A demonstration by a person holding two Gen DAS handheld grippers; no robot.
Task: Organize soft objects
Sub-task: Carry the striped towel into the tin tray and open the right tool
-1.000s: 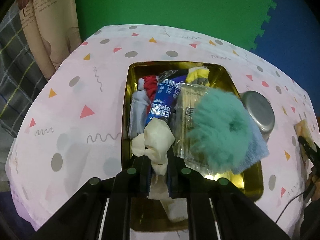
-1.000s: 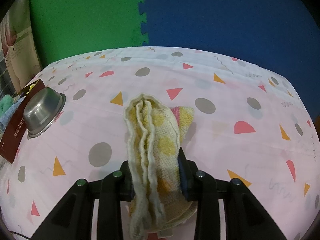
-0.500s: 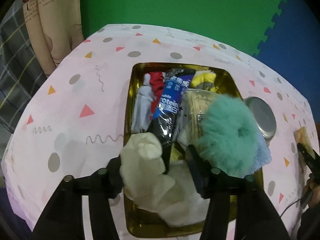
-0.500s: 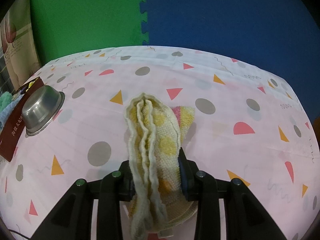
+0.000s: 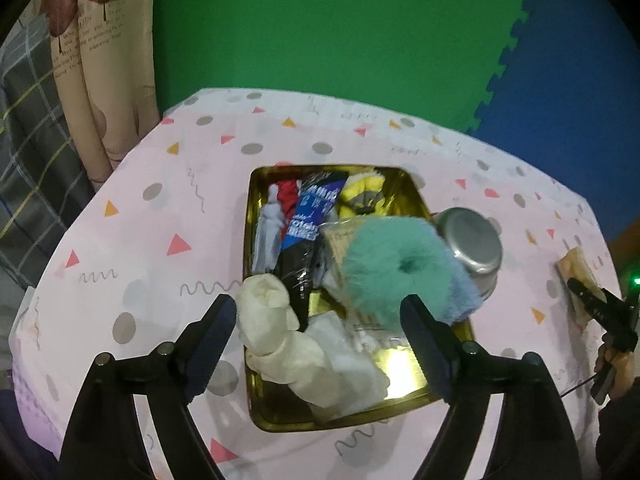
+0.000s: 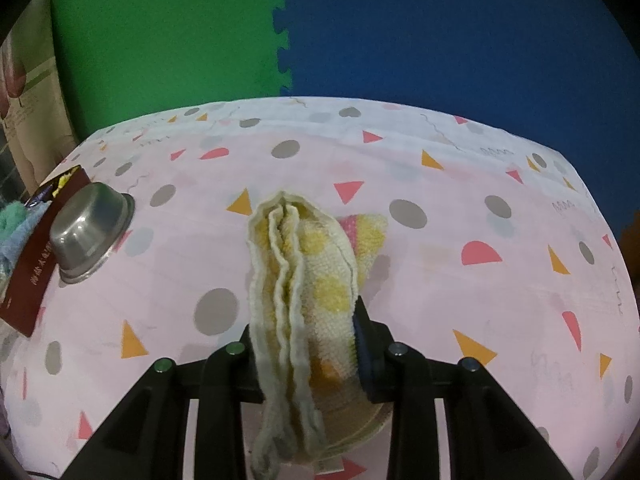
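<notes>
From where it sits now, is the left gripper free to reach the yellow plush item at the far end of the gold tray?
Probably yes. The left gripper is open and holds nothing, and the yellow plush item lies uncovered at the far end of the gold tray. It would need to pass over the fluffy teal ring.

The blue and black wrapper [image 5: 305, 232] in the gold tray [image 5: 249, 280] carries white lettering, blurred here, with only a fragment like "otein" half legible. The dark red card [image 6: 30, 280] beside the steel bowl [image 6: 90, 226] bears gold Chinese characters too small to read
</notes>
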